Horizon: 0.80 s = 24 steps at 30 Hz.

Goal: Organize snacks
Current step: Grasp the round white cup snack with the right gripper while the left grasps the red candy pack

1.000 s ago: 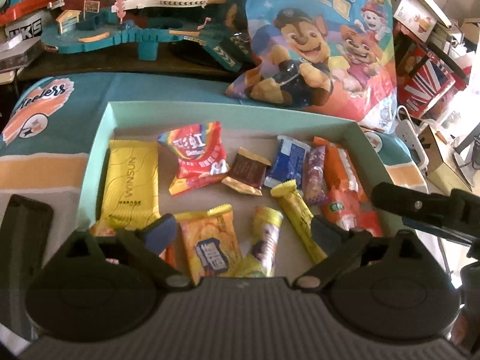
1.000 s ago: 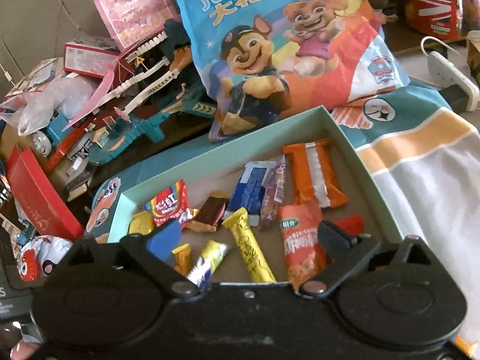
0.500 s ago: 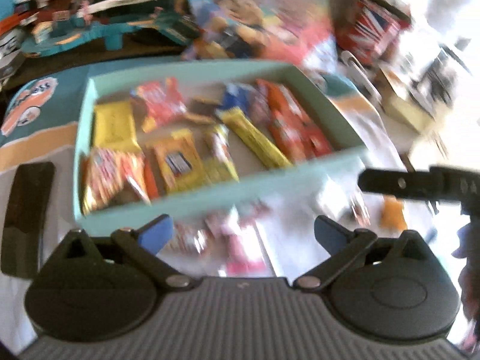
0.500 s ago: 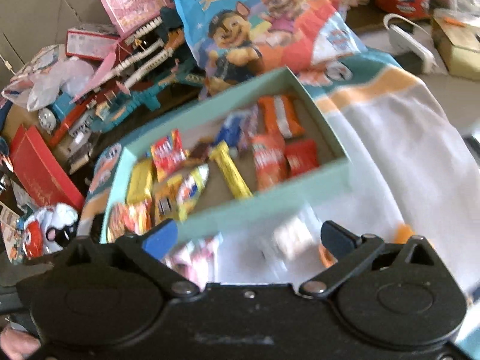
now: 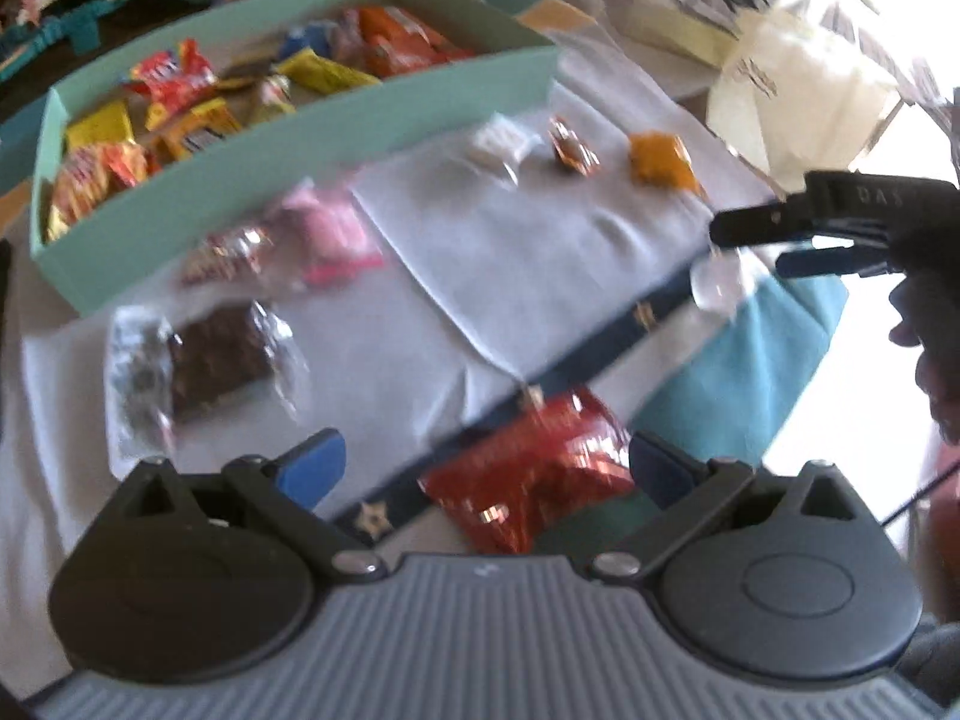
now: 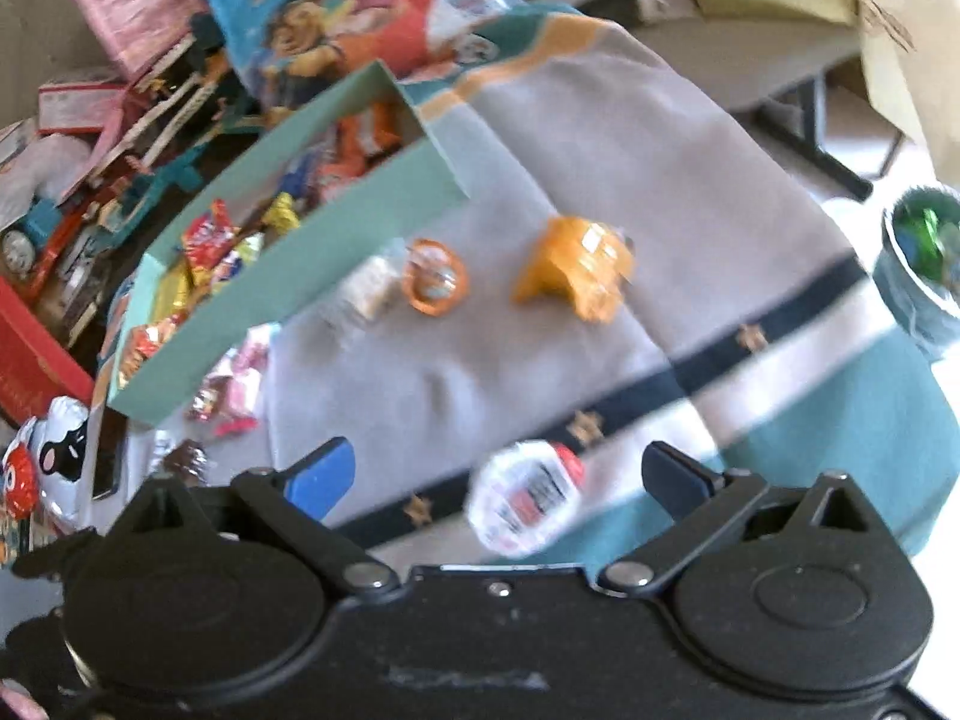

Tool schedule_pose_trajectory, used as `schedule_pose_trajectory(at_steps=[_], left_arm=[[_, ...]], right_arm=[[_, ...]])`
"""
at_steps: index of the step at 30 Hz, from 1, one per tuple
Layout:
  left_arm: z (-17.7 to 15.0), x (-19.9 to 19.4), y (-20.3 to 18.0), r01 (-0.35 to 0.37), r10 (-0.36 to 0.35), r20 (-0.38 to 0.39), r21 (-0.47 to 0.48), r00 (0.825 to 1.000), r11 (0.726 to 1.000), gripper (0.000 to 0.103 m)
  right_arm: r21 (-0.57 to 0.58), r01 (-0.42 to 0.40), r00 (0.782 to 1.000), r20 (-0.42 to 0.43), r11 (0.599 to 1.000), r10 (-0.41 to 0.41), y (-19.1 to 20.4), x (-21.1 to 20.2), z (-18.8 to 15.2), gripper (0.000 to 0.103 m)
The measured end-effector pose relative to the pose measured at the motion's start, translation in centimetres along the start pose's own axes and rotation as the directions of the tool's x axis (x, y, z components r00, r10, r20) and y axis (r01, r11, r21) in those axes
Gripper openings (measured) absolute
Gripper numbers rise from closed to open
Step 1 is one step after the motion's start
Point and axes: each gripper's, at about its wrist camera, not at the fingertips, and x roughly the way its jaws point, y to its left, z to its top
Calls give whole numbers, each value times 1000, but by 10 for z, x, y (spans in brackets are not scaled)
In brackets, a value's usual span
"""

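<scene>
A mint-green box (image 5: 288,162) holds several wrapped snacks; it also shows in the right wrist view (image 6: 288,276). Loose snacks lie on the cloth in front of it. My left gripper (image 5: 486,468) is open above a red foil packet (image 5: 534,474); a brown bar (image 5: 210,360) and a pink packet (image 5: 330,234) lie further left. My right gripper (image 6: 498,474) is open above a clear packet with red print (image 6: 528,498). An orange packet (image 6: 576,270) and a small orange candy (image 6: 432,276) lie beyond it. The right gripper also shows in the left wrist view (image 5: 780,240).
A grey, white and teal cloth (image 6: 660,192) covers the table and drops off at the right. A cartoon gift bag (image 6: 360,18) and toys (image 6: 120,138) crowd the far side. A grey cup (image 6: 924,276) stands at the right.
Both grippers have pulled back from over the box toward the near table edge. The loose snacks in front of the box have come into view. Both views are motion-blurred.
</scene>
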Motion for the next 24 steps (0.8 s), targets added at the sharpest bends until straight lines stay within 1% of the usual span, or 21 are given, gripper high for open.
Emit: schedule_pose_trajectory(at_steps=[3,5,6,7,8,10,11,14,16,19,22,24], left_arm=[[-9,7,-5,-1,2,-28,31,1000,1000,103],[-13,14,-7,-16,18,-49,46,999,999,103],[-13,18,-7,-25,28,-58,46,998,999,103],[-15,22,-7,-44,46,-61,40,997,998,103],[-15,23,-6,-61,63,-55,35,997,998,103],[-13,26,-6,-94,95,-36,32,995,995,103],[-10,28,-6,-108,108,-32,27,994,994,103],[0,34,-1,-165,165,-15,-18,986,986,103],[5,37,5,-186,186,-10,-59,983,981,103],[10,36,12,-173,172,-11,-96,985,980,103],[9,35,12,-162,161,-18,-90,987,983,102],[8,36,9,-168,167,-21,-73,986,983,100]], right_arm=[[17,0,1000,-2,1000,0,-8,4,-10,103],[15,-11,1000,-23,1000,12,-4,10,-14,93],[2,-18,999,-34,1000,18,-2,13,-15,92],[-18,-14,999,-34,1000,14,1,14,-18,88],[-58,1,1000,-12,998,-2,5,13,-21,74],[-106,14,1000,-4,994,-15,12,14,-24,58],[-129,27,1000,4,991,-26,17,16,-25,43],[-153,15,1000,-3,988,-16,26,19,-24,42],[-164,7,1000,-7,986,-9,34,24,-22,42],[-178,-12,1000,-10,984,10,43,30,-20,42],[-199,-21,1000,-6,980,21,48,34,-20,42],[-203,-30,1000,-3,979,30,47,35,-20,42]])
